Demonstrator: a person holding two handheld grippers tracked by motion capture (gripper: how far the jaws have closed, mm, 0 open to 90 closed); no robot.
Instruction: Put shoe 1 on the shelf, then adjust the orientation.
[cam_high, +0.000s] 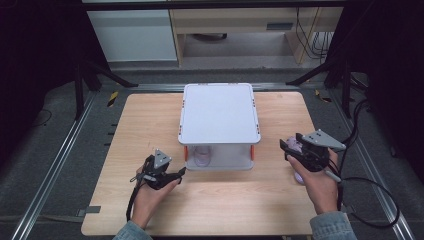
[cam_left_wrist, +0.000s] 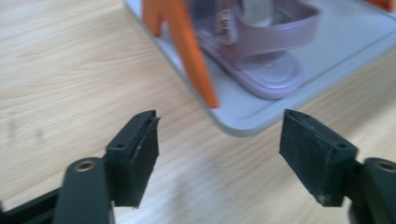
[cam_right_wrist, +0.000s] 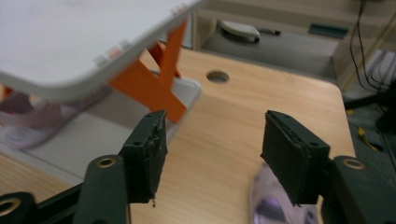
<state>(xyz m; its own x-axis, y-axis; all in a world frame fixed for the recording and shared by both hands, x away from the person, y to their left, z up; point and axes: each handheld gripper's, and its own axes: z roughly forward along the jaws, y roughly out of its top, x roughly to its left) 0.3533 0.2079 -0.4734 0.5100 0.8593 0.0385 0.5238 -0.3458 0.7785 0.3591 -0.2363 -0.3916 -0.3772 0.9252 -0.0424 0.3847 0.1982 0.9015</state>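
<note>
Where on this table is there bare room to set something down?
The rack's flat top is bare, and so are the wood strips left and right of it on the table. The near edge between the two hands is free too. It is crowded at the rack's front: a sandal sits on the lower shelf, another sandal by the right gripper.

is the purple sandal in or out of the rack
In: the purple sandal lies on the lower shelf of the rack, under its top.
</note>
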